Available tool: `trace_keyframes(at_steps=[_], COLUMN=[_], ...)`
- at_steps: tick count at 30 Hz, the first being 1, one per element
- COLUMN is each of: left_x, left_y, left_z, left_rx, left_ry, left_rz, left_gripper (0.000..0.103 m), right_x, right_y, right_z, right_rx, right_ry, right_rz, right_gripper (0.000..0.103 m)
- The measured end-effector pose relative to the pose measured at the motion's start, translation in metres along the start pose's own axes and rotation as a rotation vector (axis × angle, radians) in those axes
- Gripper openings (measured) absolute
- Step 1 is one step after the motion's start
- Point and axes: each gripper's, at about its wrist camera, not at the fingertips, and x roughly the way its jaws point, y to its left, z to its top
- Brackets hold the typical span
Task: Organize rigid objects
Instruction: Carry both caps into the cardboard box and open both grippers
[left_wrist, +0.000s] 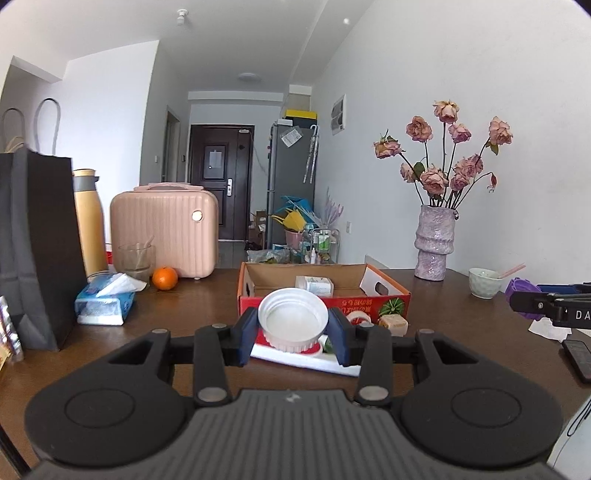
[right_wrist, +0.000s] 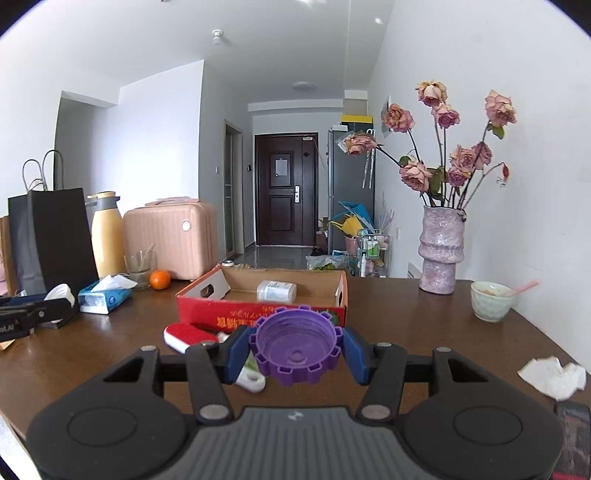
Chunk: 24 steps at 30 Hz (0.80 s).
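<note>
Jaws clenched on both sides, one lid each. Left gripper (left_wrist: 293, 334): blue pads pinch a white ribbed plastic screw lid (left_wrist: 293, 319), hollow side facing the camera, held above the desk just in front of the box. Right gripper (right_wrist: 295, 349): pads clamp a purple plastic lid with a toothed rim (right_wrist: 295, 345), hollow side also toward the camera, likewise off the desk and near the box's front wall.

One open red cardboard box (left_wrist: 384, 291) sits mid-desk on the dark brown wooden desk (left_wrist: 184, 306). Inside it: one small white plastic bottle with a printed label (right_wrist: 277, 290), lying on its side.

In front of the box (partly hidden by the jaws): one red-and-white lint brush (right_wrist: 188, 334) lying flat, one tan soap-like block (left_wrist: 394, 324), one tape roll (left_wrist: 360, 316).

Left part of the desk:
- 1 orange (left_wrist: 164, 277)
- 1 blue tissue pack (left_wrist: 105, 301)
- 1 clear glass with a stirrer (left_wrist: 136, 260)
- 1 yellow thermos flask (left_wrist: 89, 225)
- 1 pink ribbed vanity case (left_wrist: 164, 229)
- 1 black paper bag (left_wrist: 35, 240)

Right part:
- 1 lilac ceramic vase of dried pink roses (right_wrist: 440, 249)
- 1 pale green bowl with a pink spoon (right_wrist: 491, 301)
- 1 crumpled white tissue (right_wrist: 554, 376)
</note>
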Motion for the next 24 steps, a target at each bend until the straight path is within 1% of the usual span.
trace_keyframes(at_steps=[3, 5, 7, 9, 11, 13, 15, 17, 19, 21, 24], left_x=[0.045, 0.082, 0.123, 0.166, 0.214, 0.260, 0.301, 0.342, 0.382, 0.424, 0.486], left_y=[0.012, 0.019, 0.024, 0.031, 0.037, 0.045, 0.053, 0.057, 0.061, 0.066, 0.069], left_z=[0.026, 0.044, 0.062, 0.080, 0.095, 0.105, 0.111, 0.116, 0.116, 0.111, 0.093], left_rx=[-0.023, -0.032, -0.020, -0.017, -0.005, -0.012, -0.028, -0.020, -0.021, -0.028, -0.027], left_ry=[0.027, 0.048, 0.068, 0.097, 0.145, 0.196, 0.248, 0.302, 0.369, 0.462, 0.606], left_rz=[-0.083, -0.097, -0.094, -0.104, -0.100, -0.074, -0.069, -0.071, -0.062, -0.080, -0.077], left_gripper=[0.041, 0.041, 0.041, 0.041, 0.041, 0.041, 0.041, 0.041, 0.041, 0.041, 0.041], right_x=[0.037, 0.068, 0.102, 0.143, 0.189, 0.236, 0.283, 0.333, 0.383, 0.431, 0.491], right_y=[-0.014, -0.023, -0.031, -0.038, -0.047, -0.054, -0.063, -0.070, -0.068, -0.066, -0.058], right_z=[0.025, 0.044, 0.063, 0.083, 0.103, 0.119, 0.132, 0.139, 0.139, 0.133, 0.112], right_rx=[0.023, 0.045, 0.046, 0.040, 0.031, 0.034, 0.056, 0.089, 0.068, 0.060, 0.030], right_ry=[-0.003, 0.014, 0.026, 0.064, 0.125, 0.179, 0.234, 0.295, 0.364, 0.439, 0.533], right_rz=[0.043, 0.068, 0.086, 0.081, 0.074, 0.068, 0.074, 0.087, 0.070, 0.047, 0.010], right_gripper=[0.054, 0.054, 0.054, 0.054, 0.054, 0.054, 0.054, 0.054, 0.054, 0.054, 0.054])
